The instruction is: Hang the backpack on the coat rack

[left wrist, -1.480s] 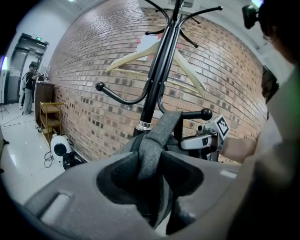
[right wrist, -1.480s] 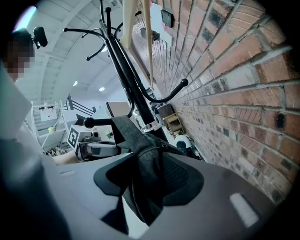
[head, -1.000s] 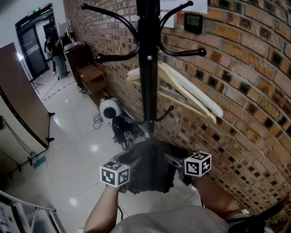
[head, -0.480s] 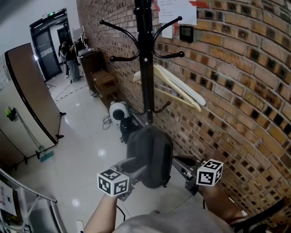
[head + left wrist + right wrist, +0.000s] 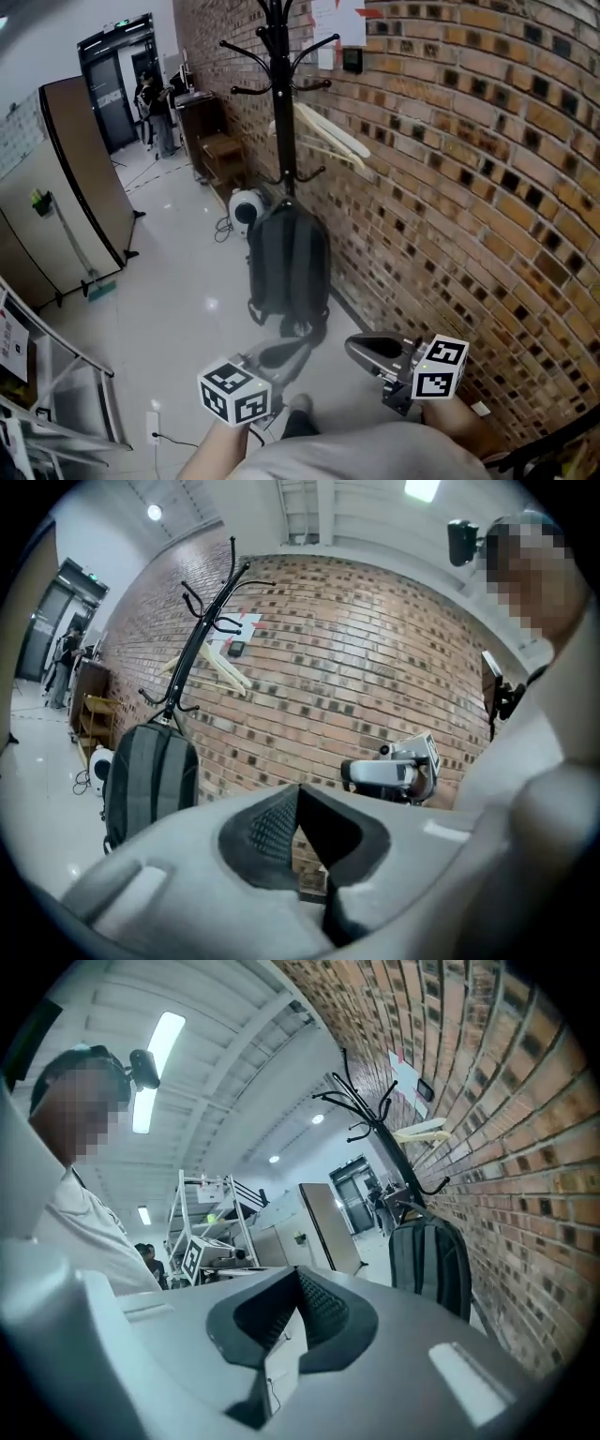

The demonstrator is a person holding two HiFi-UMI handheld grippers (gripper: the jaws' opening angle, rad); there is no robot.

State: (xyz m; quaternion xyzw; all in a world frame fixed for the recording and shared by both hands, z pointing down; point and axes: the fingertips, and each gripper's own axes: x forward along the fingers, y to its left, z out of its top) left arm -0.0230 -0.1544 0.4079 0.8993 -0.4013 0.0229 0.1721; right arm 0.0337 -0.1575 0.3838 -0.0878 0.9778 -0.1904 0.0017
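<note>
Black backpack (image 5: pixel 286 262) x1 on rack (image 5: pixel 278 84) x1 | L gripper (image 5: pixel 298 794) + R gripper (image 5: pixel 298 1279) closed

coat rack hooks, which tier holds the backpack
The lowest hooks on the coat rack: the backpack hangs there; the top curved hooks are bare.

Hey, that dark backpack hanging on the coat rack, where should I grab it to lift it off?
Probably the top of the backpack, right under the coat rack hook that carries it, so lifting unhooks it. Come from the open floor side; the brick wall sits close on the other side. Its dangling lower straps would only swing it.
</note>
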